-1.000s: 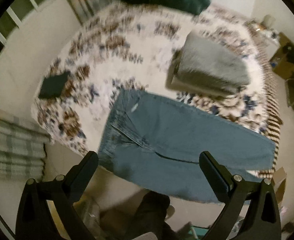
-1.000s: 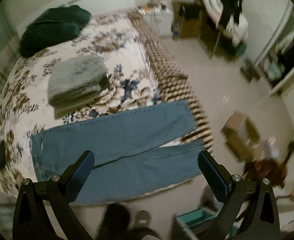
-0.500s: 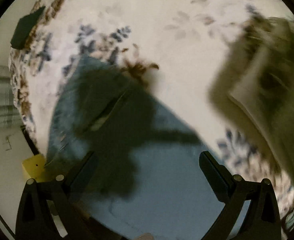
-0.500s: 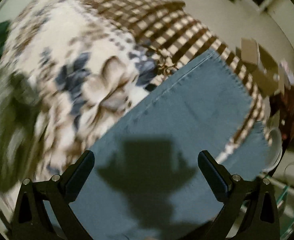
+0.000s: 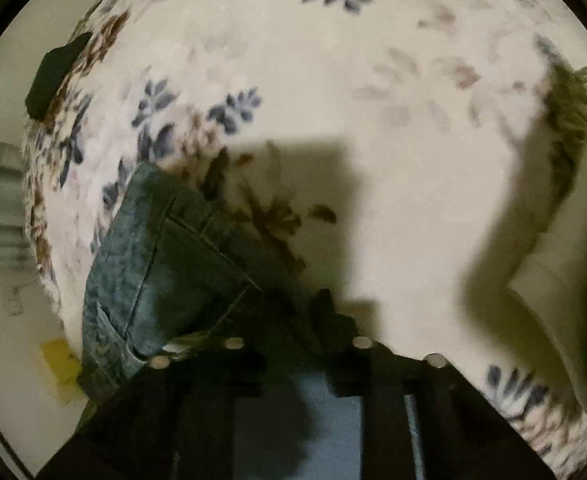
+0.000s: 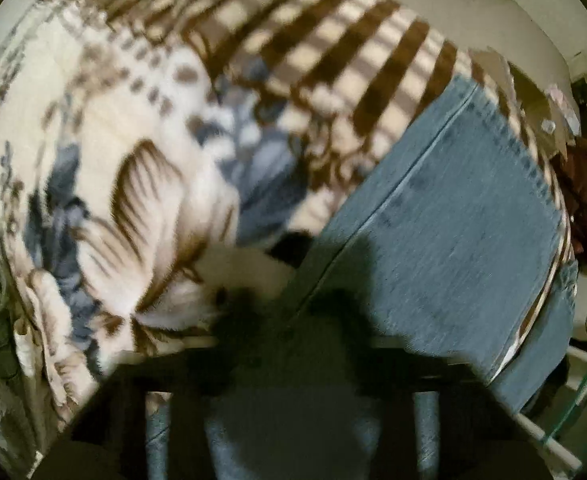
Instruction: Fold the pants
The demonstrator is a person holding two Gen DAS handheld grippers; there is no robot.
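Blue jeans lie flat on a floral bedspread. The left wrist view shows their waistband end with a pocket seam. My left gripper is down at the far edge of the waist, its jaws drawn together on the denim. The right wrist view shows a jeans leg running to the hem at the bed's edge. My right gripper is down on the leg's far seam, jaws drawn together on it; shadow hides the tips.
The floral bedspread stretches away beyond the jeans. A dark flat object lies at its far left. A folded grey-green pile sits at the right. A brown checked blanket drapes over the bed's edge.
Both grippers have dropped from high above the bed down onto the jeans. Their jaws, wide open before, have closed on the far edge of the denim.
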